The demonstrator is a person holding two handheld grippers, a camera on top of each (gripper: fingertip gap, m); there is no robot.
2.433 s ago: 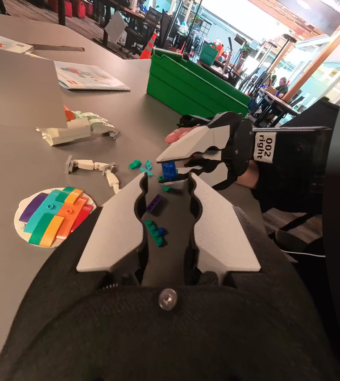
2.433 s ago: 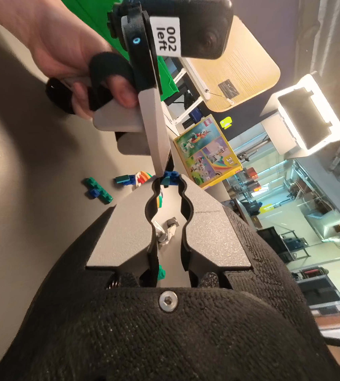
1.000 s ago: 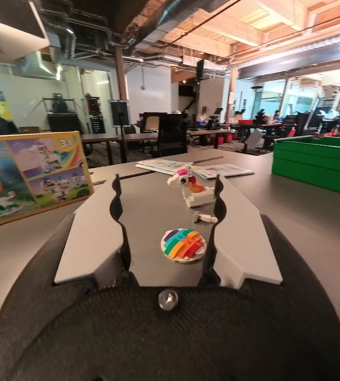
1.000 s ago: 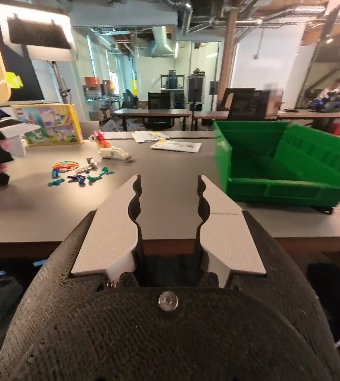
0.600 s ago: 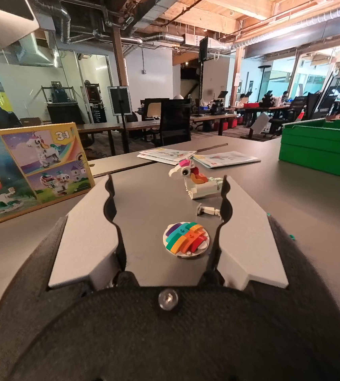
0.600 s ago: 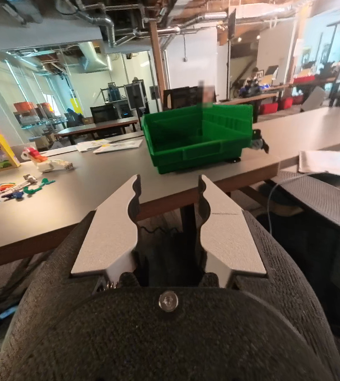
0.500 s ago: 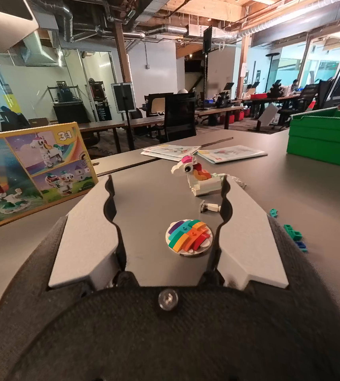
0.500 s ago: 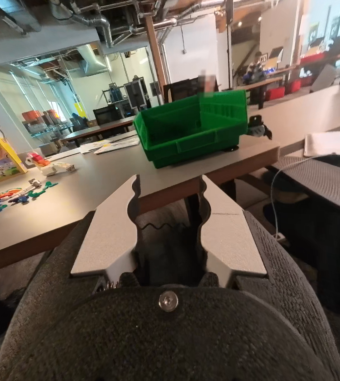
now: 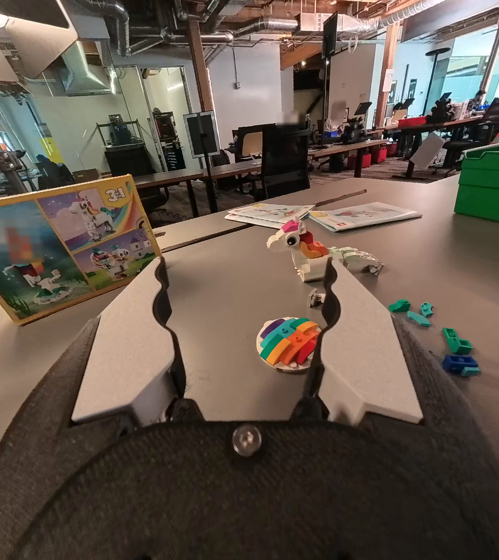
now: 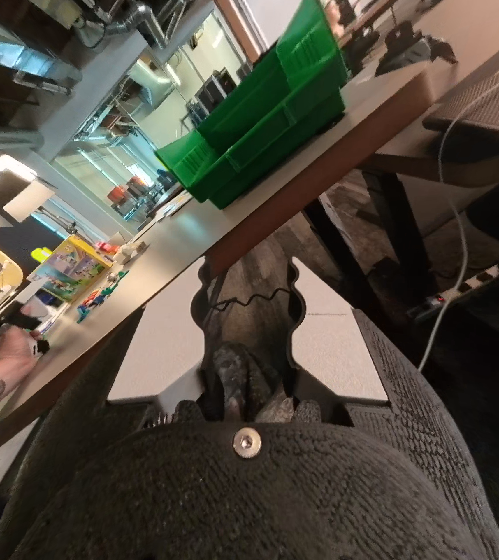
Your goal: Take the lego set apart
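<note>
In the left wrist view, a white lego unicorn [image 9: 305, 254] with a pink and orange mane lies on the grey table [image 9: 230, 303]. A round white plate with rainbow bricks [image 9: 287, 342] sits in front of it. A small grey-white piece [image 9: 315, 298] lies between them. Loose teal pieces [image 9: 411, 312], a green piece [image 9: 455, 341] and a blue brick [image 9: 458, 363] lie to the right. My left gripper [image 9: 245, 266] is open and empty, low over the table before the rainbow plate. My right gripper [image 10: 245, 266] is open and empty, off the table's front edge, below table height and tilted.
The yellow lego box [image 9: 57, 251] stands at the left. Two instruction booklets [image 9: 318, 213] lie at the back. A green bin [image 9: 496, 191] stands at the right and also shows in the right wrist view [image 10: 266, 121]. Cables and a power strip [image 10: 466, 288] lie under the table. Across from one pair of fingers to the other is roughly 60 cm. Measured from the fingertips, the blue brick [image 9: 458, 363] is 12 cm or so from the left gripper and 40 cm from the right. The white lego unicorn [image 9: 305, 254] is about 12 cm from my left fingertips and 55 cm from my right.
Both grippers let go and pulled apart. My left gripper drew back, opened wide and faces the rainbow plate. My right gripper swung away off the table edge, dropped below it and tilted.
</note>
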